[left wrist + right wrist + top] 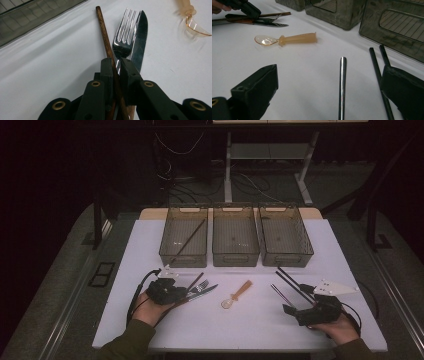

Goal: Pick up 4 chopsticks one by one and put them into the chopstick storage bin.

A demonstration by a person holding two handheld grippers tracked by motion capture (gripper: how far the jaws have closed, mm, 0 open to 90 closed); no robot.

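brown wooden chopstick (pixel 106 40) | lying flat on table | beside fork (pixel 122 37)

The high view looks forward and down from above the person's side, taking in the whole white table (pixel 240 320) and three bins. The left gripper view sits close and low, looking along its jaws at a fork (pixel 123 37). The right gripper view skims low across the tabletop toward the bins. All three views share the orange spoon (pixel 287 39).
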